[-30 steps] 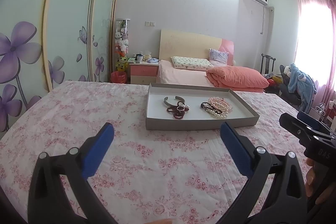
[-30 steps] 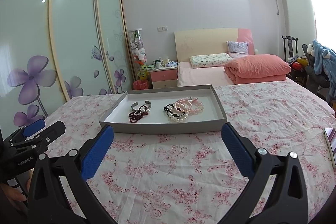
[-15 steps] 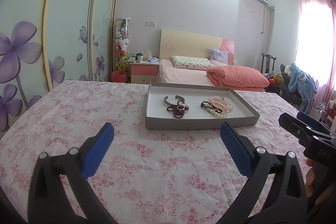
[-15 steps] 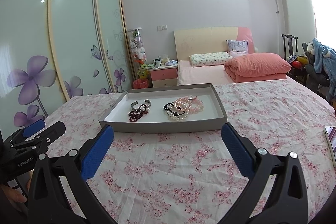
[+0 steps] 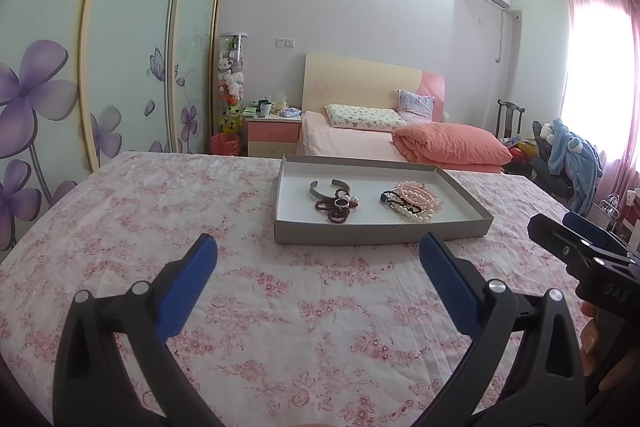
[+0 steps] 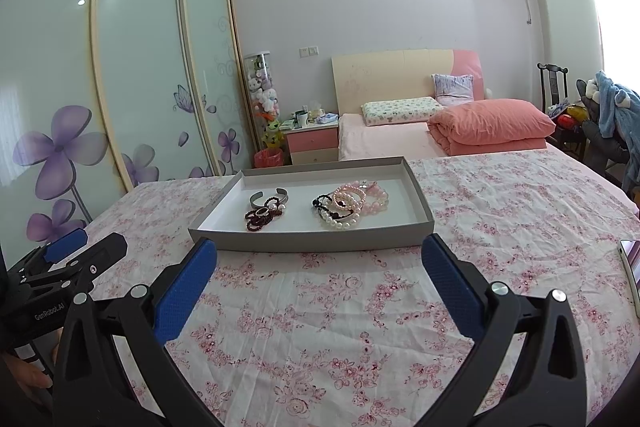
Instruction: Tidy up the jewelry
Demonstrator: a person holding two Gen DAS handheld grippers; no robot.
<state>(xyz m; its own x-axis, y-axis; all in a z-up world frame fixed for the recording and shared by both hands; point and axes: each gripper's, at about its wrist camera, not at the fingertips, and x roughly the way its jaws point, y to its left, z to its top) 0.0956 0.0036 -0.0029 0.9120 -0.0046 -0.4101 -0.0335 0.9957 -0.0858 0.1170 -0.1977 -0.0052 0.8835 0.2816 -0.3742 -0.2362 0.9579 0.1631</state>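
Ahead, both spread grippers (image 5: 316, 259) (image 6: 319, 259) hover short of the tray's near edge (image 6: 312, 239).

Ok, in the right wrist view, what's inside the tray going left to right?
In the tray: silver cuff and dark red bead bracelet at the left, then black cord bracelet, white pearl strand, pink bead bracelets at the right.

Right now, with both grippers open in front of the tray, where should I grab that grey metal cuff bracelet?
Grip the grey cuff bracelet on its curved band at the left end, coming from above. It lies flat in the tray, and its other side touches the dark bead bracelet, so the left is freer.
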